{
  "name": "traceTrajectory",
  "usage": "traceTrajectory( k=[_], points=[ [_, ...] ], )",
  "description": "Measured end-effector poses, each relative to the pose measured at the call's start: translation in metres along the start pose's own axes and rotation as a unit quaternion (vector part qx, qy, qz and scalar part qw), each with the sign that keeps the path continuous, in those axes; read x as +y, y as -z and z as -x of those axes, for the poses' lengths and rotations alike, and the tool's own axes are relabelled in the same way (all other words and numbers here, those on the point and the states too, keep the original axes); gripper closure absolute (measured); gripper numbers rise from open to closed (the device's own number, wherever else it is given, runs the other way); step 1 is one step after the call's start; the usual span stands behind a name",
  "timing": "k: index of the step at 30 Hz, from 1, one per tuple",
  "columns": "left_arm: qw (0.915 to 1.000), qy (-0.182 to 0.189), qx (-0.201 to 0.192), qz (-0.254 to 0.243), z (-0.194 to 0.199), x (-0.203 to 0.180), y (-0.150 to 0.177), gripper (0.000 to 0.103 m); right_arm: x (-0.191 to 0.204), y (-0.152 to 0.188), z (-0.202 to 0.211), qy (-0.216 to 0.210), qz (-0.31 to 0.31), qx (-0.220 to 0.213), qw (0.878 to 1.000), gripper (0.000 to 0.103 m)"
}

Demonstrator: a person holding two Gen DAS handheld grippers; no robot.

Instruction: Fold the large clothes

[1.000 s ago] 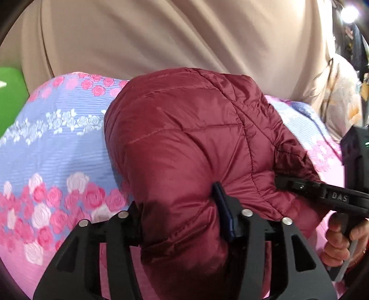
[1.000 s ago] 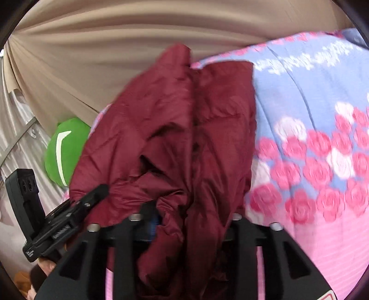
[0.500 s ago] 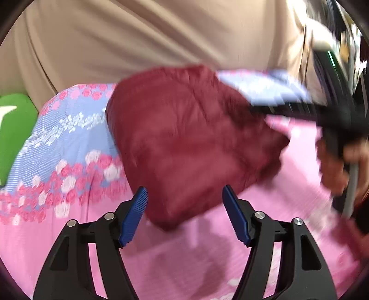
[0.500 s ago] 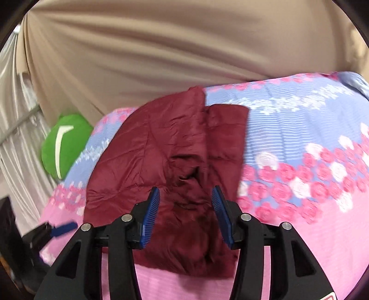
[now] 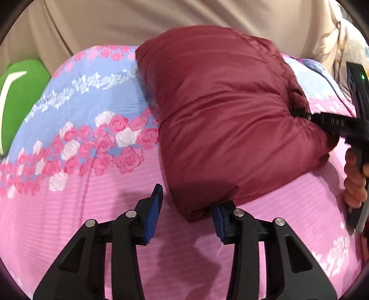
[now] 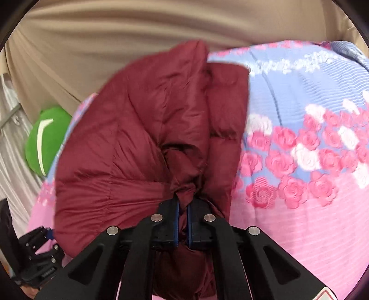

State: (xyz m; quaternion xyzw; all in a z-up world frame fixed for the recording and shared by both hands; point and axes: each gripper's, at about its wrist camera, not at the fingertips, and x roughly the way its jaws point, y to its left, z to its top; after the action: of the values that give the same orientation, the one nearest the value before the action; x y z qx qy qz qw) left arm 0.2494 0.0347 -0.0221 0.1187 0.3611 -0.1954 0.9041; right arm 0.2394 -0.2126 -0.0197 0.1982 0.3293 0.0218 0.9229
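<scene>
A dark red puffer jacket (image 5: pixel 226 110) lies folded into a thick bundle on the flowered pink and blue bedspread (image 5: pixel 80 143). My left gripper (image 5: pixel 188 205) is open, its blue pads on either side of the bundle's near corner without closing on it. My right gripper (image 6: pixel 182 212) is shut on a bunched fold of the jacket (image 6: pixel 143 143) at its near edge. In the left wrist view the right gripper (image 5: pixel 299 114) reaches into the jacket's right side, held by a hand (image 5: pixel 355 180).
A beige curtain (image 5: pixel 115 20) hangs behind the bed. A green cushion (image 5: pixel 18 97) lies at the bed's far left and also shows in the right wrist view (image 6: pixel 46 140). The left gripper's body (image 6: pixel 34 258) sits low left in the right wrist view.
Both grippers let go of the jacket half a second ago. The right gripper has since closed on a fold again. The left gripper stays open and has moved back up to the bundle's corner.
</scene>
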Motion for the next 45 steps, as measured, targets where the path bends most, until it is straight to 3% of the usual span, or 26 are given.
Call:
traceTrajectory(
  k=[6, 12, 15, 17, 20, 22, 25, 31, 33, 37, 41, 45],
  points=[
    [0.9997, -0.017, -0.011, -0.014, 0.028, -0.009, 0.008, 0.064, -0.004, -0.006, 0.025, -0.001, -0.022, -0.008, 1.000, 0.093],
    [0.9977, 0.015, -0.066, 0.008, 0.091, -0.013, 0.004, 0.064, 0.020, 0.004, 0.074, 0.002, 0.042, -0.040, 0.998, 0.094],
    [0.9977, 0.006, -0.066, 0.012, 0.082, -0.024, -0.014, 0.064, 0.038, 0.011, 0.068, 0.002, 0.077, -0.023, 0.997, 0.098],
    [0.9989, -0.002, -0.045, 0.016, 0.062, -0.031, -0.022, 0.064, 0.044, 0.021, 0.053, 0.034, 0.101, 0.003, 0.994, 0.101],
    [0.9995, -0.019, -0.008, 0.025, 0.029, -0.034, -0.020, 0.062, 0.036, 0.034, 0.036, 0.064, 0.106, 0.029, 0.992, 0.103],
    [0.9993, -0.034, -0.008, 0.017, 0.023, -0.040, -0.016, 0.062, 0.028, 0.040, 0.031, 0.064, 0.104, 0.035, 0.992, 0.103],
    [0.9979, -0.063, -0.010, 0.007, 0.020, -0.049, -0.014, 0.062, 0.026, 0.041, 0.033, 0.068, 0.101, 0.034, 0.992, 0.103],
    [0.9957, -0.087, -0.015, 0.030, 0.034, -0.056, -0.009, 0.058, 0.030, 0.047, 0.068, 0.090, 0.086, 0.001, 0.992, 0.103],
    [0.9956, -0.085, -0.019, 0.036, 0.041, -0.060, -0.005, 0.050, 0.032, 0.057, 0.085, 0.106, 0.091, -0.012, 0.990, 0.098],
    [0.9957, -0.077, -0.016, 0.048, 0.047, -0.069, 0.009, 0.045, 0.028, 0.078, 0.103, 0.122, 0.083, -0.010, 0.989, 0.088],
    [0.9942, -0.082, -0.007, 0.070, 0.046, -0.078, 0.027, 0.037, 0.024, 0.103, 0.109, 0.145, 0.077, -0.005, 0.986, 0.069],
    [0.9918, -0.090, 0.001, 0.091, 0.044, -0.083, 0.044, 0.034, 0.019, 0.125, 0.108, 0.151, 0.073, 0.012, 0.986, 0.063]
  ],
)
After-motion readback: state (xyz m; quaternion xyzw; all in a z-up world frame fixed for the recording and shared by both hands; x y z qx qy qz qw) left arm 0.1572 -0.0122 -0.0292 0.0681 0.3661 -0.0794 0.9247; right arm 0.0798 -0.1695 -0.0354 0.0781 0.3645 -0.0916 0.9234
